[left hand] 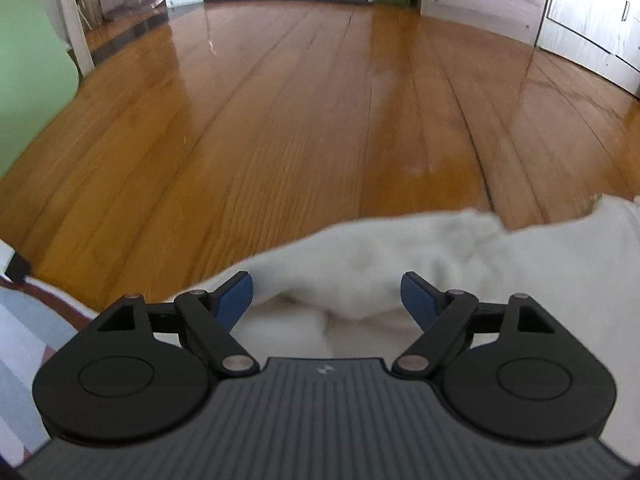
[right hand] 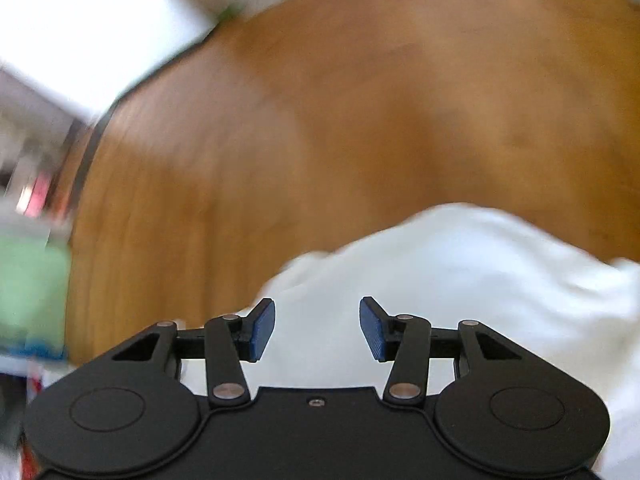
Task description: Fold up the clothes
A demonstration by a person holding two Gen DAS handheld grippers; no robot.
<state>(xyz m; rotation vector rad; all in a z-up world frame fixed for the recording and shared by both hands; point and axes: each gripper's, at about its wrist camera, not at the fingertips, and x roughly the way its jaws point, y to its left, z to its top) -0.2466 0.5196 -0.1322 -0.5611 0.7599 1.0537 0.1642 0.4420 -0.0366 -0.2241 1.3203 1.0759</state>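
Left wrist view: a white garment (left hand: pixel 460 252) lies rumpled on the wooden floor (left hand: pixel 280 120), and the left gripper (left hand: pixel 327 296) angles down over its near edge, blue pads (left hand: pixel 236 294) spread wide and clasping nothing. Only this view shows the striped fabric (left hand: pixel 24 340) at lower left and the white cabinets (left hand: pixel 592 12) beyond. Right wrist view, motion-blurred: the right gripper (right hand: pixel 317 328) tilts down above the same white garment (right hand: pixel 460 280), fingers parted and empty, with a blurred green object (right hand: pixel 32 280) at the left edge.
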